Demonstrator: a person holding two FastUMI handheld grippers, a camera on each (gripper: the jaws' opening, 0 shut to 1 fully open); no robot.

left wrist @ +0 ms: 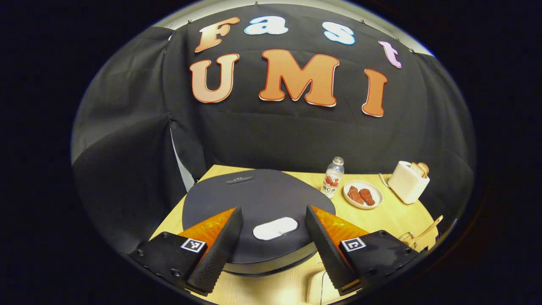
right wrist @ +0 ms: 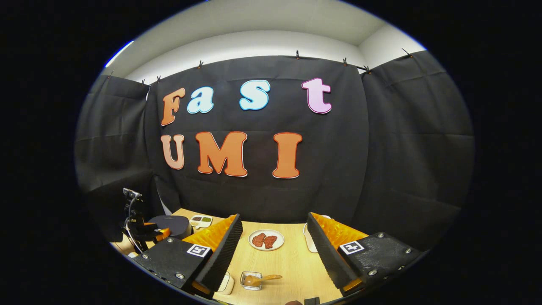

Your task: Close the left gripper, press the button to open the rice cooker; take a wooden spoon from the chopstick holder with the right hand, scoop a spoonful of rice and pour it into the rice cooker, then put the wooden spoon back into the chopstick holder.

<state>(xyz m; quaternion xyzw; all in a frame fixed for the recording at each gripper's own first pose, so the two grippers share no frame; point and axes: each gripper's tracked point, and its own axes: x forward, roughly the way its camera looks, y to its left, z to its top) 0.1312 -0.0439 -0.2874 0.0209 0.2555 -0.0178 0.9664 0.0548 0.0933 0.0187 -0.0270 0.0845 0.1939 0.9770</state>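
Observation:
The rice cooker (left wrist: 258,199) fills the table's near left, its dark round lid down, with a white oval button (left wrist: 274,228) at the front. My left gripper (left wrist: 273,209) hangs open just above that lid, one finger either side of the button. A cream chopstick holder (left wrist: 407,182) with wooden spoon heads sticking out stands at the back right. In the right gripper view, my right gripper (right wrist: 274,217) is open above the table with nothing between its fingers. The cooker (right wrist: 171,225) and the left gripper (right wrist: 142,231) lie far to its left.
A small bottle (left wrist: 333,177) and a plate of red pieces (left wrist: 362,195) stand behind the cooker. A glass dish holding a wooden spoon (right wrist: 255,279) sits near the front edge, beside a white object (right wrist: 226,283). A compartment tray (right wrist: 201,220) lies by the cooker.

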